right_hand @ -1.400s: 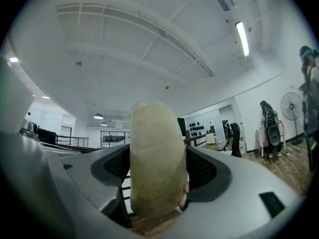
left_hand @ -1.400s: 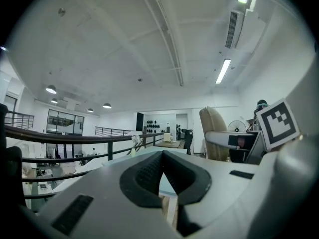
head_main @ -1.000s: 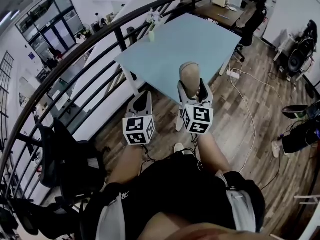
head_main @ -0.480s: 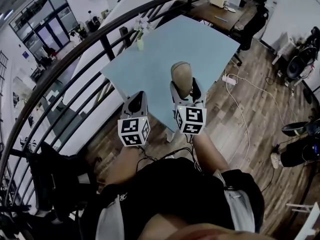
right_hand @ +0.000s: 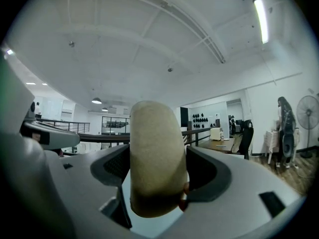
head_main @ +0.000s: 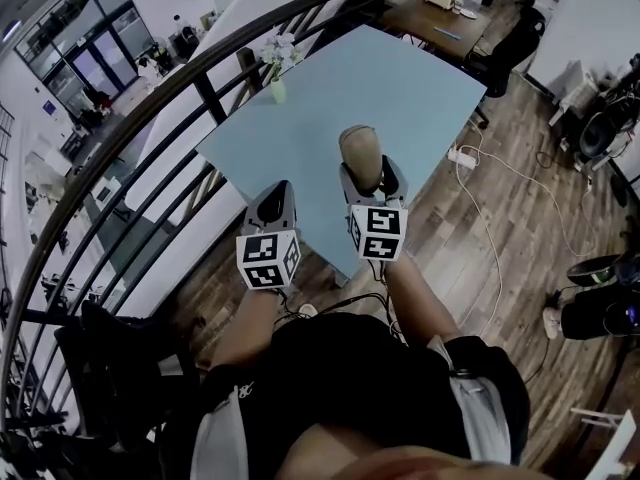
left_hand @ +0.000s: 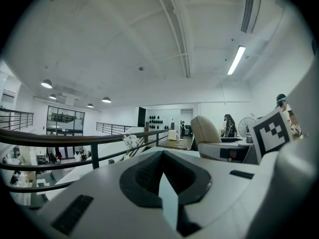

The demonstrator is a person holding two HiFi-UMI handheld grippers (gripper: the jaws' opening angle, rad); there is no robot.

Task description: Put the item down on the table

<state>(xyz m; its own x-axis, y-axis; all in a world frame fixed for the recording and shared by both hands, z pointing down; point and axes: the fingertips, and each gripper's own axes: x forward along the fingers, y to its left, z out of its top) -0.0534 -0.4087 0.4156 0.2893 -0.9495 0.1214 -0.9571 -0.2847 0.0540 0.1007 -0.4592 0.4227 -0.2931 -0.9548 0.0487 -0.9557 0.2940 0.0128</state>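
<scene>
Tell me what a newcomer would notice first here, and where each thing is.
The tan, round-topped item stands out first. It is clamped upright between the jaws of the right gripper, above the near part of the light blue table. Beside it, the left gripper is shut on nothing. A small vase of white flowers stands at the table's far left edge, next to the dark railing.

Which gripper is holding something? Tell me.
The right gripper: its jaws are clamped on a beige rounded item. The left gripper has its jaws together with nothing between them.
</scene>
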